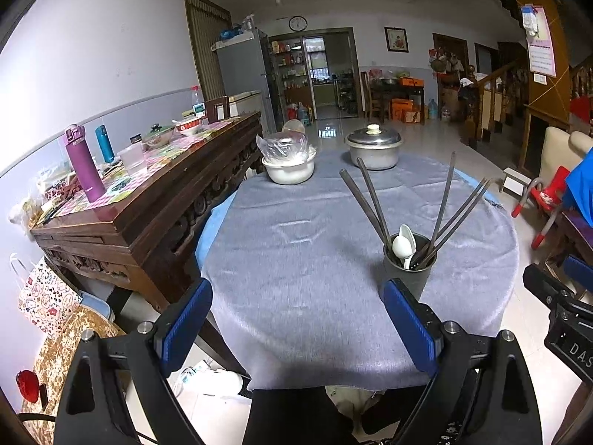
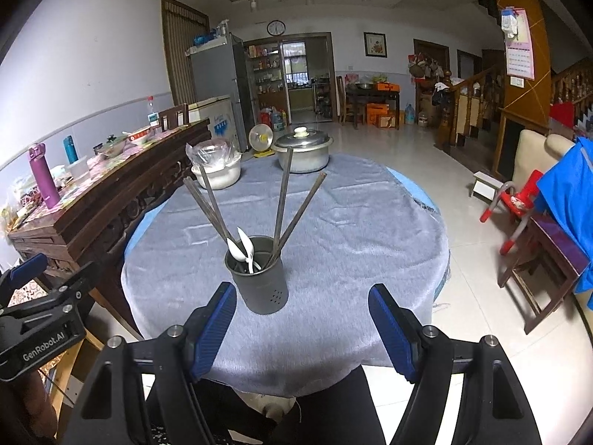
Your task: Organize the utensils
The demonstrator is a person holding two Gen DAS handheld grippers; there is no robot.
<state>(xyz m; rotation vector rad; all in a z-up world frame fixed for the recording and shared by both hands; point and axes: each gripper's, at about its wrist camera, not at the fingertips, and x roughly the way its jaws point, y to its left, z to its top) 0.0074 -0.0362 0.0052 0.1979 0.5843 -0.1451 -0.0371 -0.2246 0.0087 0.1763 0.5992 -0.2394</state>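
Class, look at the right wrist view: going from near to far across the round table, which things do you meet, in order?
Dark grey perforated metal utensil holder with chopsticks and white spoons → white plastic basin holding a clear bag → lidded aluminium cooking pot, farthest across the grey tablecloth.

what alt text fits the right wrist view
A dark utensil holder with chopsticks and white spoons stands on a grey-clothed round table, just ahead of the open, empty right gripper. A lidded metal pot sits at the far edge.
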